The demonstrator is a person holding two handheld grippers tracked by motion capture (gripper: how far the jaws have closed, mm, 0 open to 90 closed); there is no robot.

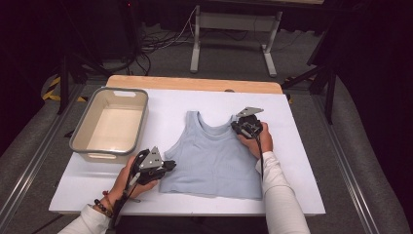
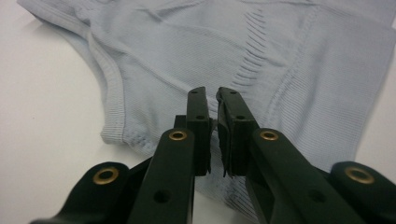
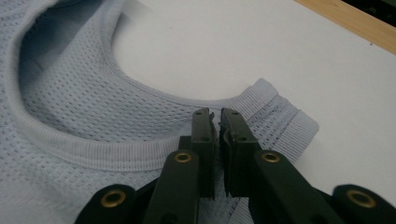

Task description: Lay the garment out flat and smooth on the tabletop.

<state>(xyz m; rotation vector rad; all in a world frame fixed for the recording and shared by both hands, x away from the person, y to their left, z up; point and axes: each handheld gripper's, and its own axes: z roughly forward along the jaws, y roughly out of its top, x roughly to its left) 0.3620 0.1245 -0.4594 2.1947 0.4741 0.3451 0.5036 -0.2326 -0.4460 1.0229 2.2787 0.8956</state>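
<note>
A beige rectangular plastic bin (image 1: 110, 125) with a grey rim sat on the left of the white counter (image 1: 302, 165), and nothing lay inside it. To its right, near the middle of the counter, a pale blue sleeveless knit tank top (image 1: 212, 158) lay flat, just beside the bin but not touching it. Its straps and scooped neckline pointed away from the person and its straight hem lay toward the near edge, so its long axis ran from near to far. The fabric was ribbed along the side and hem, with thicker ribbed bands edging the armhole, and an open mesh knit below the neckline band.

The left gripper (image 1: 168, 165) hovered at the top's lower left corner, its fingers (image 2: 198, 121) nearly closed with only a thin gap, pinching no cloth. The right gripper (image 1: 239, 127) sat at the right shoulder strap (image 3: 280, 116), its fingers (image 3: 204, 135) likewise almost together over the ribbed strap end, with no fabric visibly clamped. A light wooden strip (image 1: 195, 83) edged the counter's far side.
</note>
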